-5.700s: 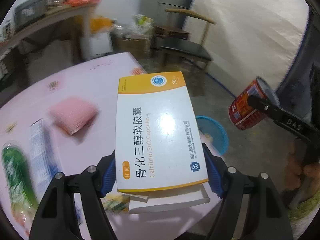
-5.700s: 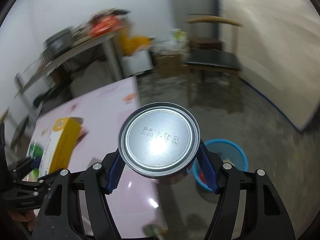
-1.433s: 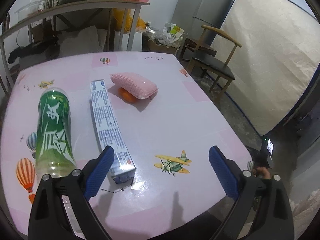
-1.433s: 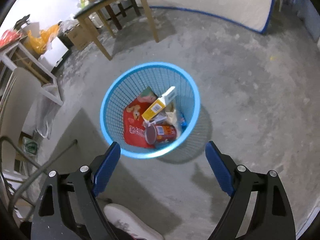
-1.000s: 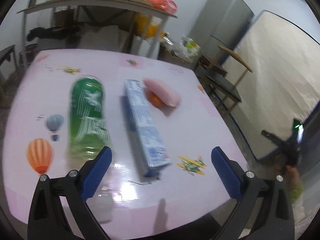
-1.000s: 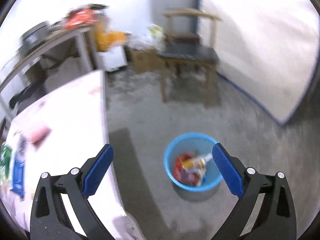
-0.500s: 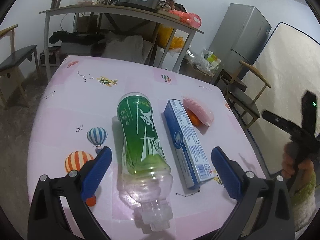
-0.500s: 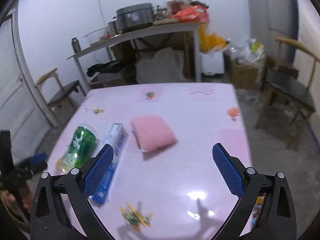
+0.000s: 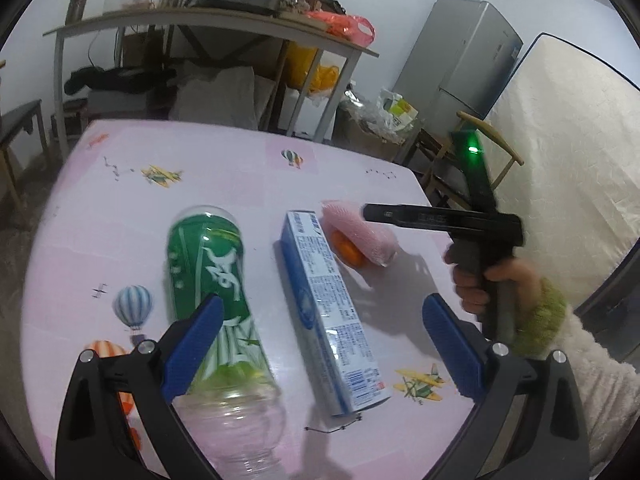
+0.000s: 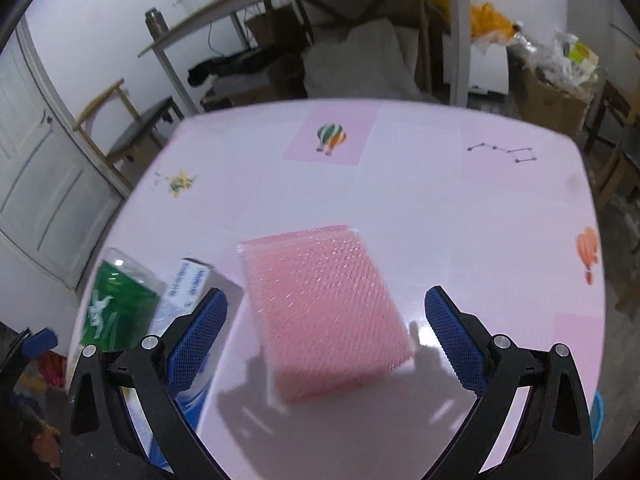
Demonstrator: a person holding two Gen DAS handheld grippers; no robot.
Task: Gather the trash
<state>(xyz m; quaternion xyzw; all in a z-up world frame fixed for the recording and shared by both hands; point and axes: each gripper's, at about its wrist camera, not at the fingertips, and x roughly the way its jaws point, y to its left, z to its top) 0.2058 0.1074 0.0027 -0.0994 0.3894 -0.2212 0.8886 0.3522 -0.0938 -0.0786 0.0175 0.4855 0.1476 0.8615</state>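
Note:
A green-labelled plastic bottle (image 9: 218, 284) lies on the pink table (image 9: 224, 184), cap end toward me. A blue and white toothpaste box (image 9: 332, 308) lies beside it on the right. A pink mesh pad (image 9: 360, 234) lies past the box with something orange under it. My left gripper (image 9: 320, 348) is open and empty, its fingers straddling the bottle and the box. My right gripper (image 10: 324, 336) is open and empty, low over the pink pad (image 10: 324, 312), its fingers on either side. The bottle (image 10: 120, 312) and box (image 10: 184, 292) show at its left.
The right gripper's body (image 9: 460, 220) and the hand holding it reach in over the table's right side. A wooden chair (image 9: 472, 152), a fridge (image 9: 460, 60) and a mattress (image 9: 560, 160) stand beyond. A cluttered shelf table (image 9: 200, 16) is behind.
Both grippers were shut on a medicine box and a can, then emptied at the blue basket. My right gripper has swung back over the table and closed in on the pink pad. My left has lowered.

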